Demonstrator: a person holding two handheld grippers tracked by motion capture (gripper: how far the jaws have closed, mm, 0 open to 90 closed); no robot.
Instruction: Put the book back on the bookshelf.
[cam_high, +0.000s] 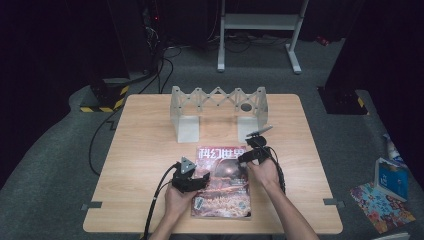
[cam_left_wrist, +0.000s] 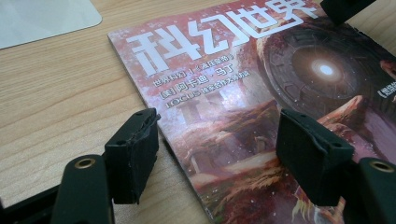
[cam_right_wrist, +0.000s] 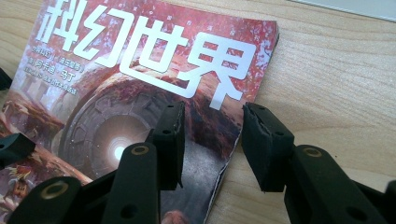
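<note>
Tongs frame the glossy red magazine with white Chinese title lettering (cam_high: 222, 182), which lies flat on the pale wooden table (cam_high: 140, 150), low and centre in the high view. At its left edge the left tongs (cam_left_wrist: 217, 154) gape wide, one jaw on wood, one over the cover, gripping nothing. At the right edge the right tongs (cam_right_wrist: 212, 140) straddle the thin page border, moderately open, likely to pinch it. Behind stands a white folding lattice rack (cam_high: 218, 107).
</note>
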